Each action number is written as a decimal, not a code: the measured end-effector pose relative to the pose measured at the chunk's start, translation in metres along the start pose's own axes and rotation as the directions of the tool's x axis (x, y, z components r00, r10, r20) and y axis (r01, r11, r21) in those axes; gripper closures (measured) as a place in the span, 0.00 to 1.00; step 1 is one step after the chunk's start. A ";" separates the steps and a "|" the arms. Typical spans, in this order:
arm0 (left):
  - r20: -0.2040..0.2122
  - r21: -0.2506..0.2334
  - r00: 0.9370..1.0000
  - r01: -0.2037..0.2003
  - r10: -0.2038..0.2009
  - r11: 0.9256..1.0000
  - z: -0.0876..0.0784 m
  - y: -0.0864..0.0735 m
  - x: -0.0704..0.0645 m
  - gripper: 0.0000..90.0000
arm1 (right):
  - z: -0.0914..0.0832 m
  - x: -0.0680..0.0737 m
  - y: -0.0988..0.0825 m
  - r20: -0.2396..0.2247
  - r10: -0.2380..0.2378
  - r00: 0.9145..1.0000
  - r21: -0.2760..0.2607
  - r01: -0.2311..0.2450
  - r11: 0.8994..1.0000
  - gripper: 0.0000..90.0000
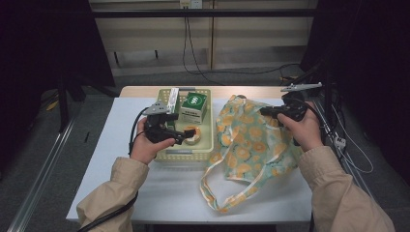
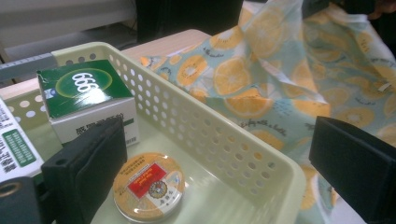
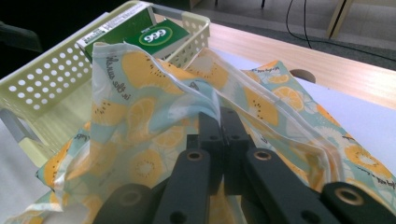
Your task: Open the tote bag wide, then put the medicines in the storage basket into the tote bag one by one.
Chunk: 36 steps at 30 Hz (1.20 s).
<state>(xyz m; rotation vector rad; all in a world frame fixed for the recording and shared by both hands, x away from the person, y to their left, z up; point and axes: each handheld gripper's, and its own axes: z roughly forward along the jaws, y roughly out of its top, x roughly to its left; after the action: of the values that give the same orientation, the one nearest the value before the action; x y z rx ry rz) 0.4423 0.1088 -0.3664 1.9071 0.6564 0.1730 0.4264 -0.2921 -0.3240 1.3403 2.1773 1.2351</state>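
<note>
A pale yellow perforated basket [image 1: 205, 123] stands left of the table's middle. It holds a green-topped box [image 1: 194, 105], a white carton [image 1: 172, 98] and a round orange tin [image 1: 193, 135]. My left gripper [image 1: 178, 128] hangs over the basket beside the tin, jaws wide open and holding nothing. In the left gripper view the left gripper [image 2: 217, 149] straddles the basket's rim [image 2: 210, 112], with the tin [image 2: 149, 186] beside its left jaw. An orange-print bag [image 1: 246, 140] lies to the right. My right gripper [image 1: 265, 111] is shut on the bag's upper edge [image 3: 205, 100] and holds it raised.
The bag's handle loop [image 1: 212, 193] trails toward the table's near edge. The white tabletop [image 1: 159, 188] has free room in front of the basket. A dark stand [image 1: 329, 96] and cables [image 1: 358, 159] border the right side. Bare wood [image 3: 336, 70] runs along the table's far edge.
</note>
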 end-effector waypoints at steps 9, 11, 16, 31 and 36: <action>-0.007 0.031 1.000 0.002 -0.001 1.000 0.019 0.002 0.009 0.05 | 0.005 0.001 -0.001 -0.008 -0.003 1.000 0.009 0.003 1.000 1.00; -0.008 0.038 1.000 0.003 -0.003 0.999 0.023 0.002 0.011 0.05 | 0.006 0.000 -0.003 -0.009 0.001 1.000 0.012 -0.001 1.000 1.00; -0.015 0.052 1.000 0.003 -0.003 0.999 0.032 0.003 0.014 0.05 | 0.008 -0.001 -0.005 -0.016 0.005 1.000 0.011 -0.005 1.000 1.00; -0.013 0.103 1.000 -0.017 0.018 0.995 0.051 0.001 0.028 0.06 | 0.012 -0.007 -0.013 -0.010 0.009 1.000 0.027 -0.008 1.000 1.00; -0.021 0.128 1.000 -0.008 0.010 0.992 0.057 -0.003 0.029 0.06 | 0.011 -0.009 -0.013 -0.010 0.011 1.000 0.028 -0.010 1.000 1.00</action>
<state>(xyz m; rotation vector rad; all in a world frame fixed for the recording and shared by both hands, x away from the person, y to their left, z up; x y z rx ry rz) 0.4891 0.0784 -0.3983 2.0337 0.6875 0.1608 0.4306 -0.2965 -0.3427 1.3610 2.2049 1.2226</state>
